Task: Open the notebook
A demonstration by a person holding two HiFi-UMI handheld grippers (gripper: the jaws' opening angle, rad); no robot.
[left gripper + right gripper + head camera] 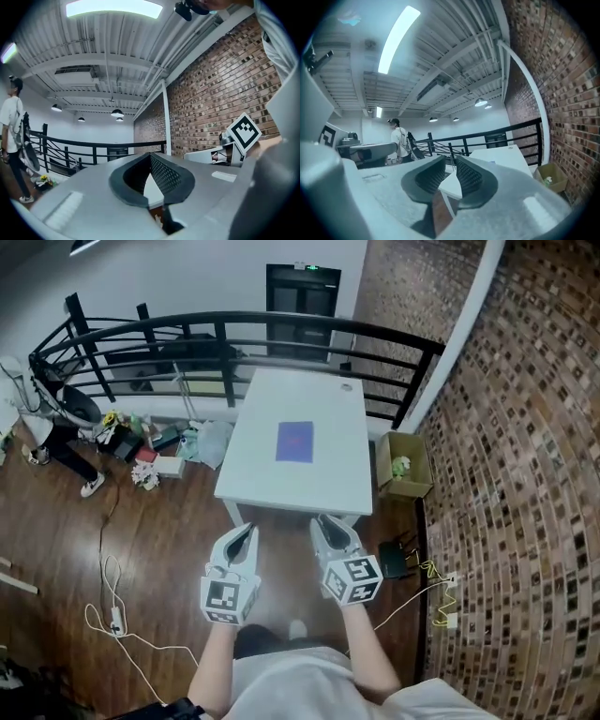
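Observation:
A purple notebook (294, 442) lies shut and flat near the middle of the white table (281, 488). Both grippers hang over the wooden floor just short of the table's near edge, well away from the notebook. My left gripper (246, 531) points at the table; in the left gripper view its fingertips meet (150, 157) with nothing between them. My right gripper (323, 521) is beside it, and in the right gripper view (449, 161) its jaws stand a little apart and empty. The table top (501, 157) shows beyond them.
A cardboard box (405, 465) sits on the floor right of the table. A black railing (234, 329) runs behind the table, a brick wall (525, 474) along the right. A person (56, 442) and floor clutter (159, 451) are at the left, cables (112, 615) near my feet.

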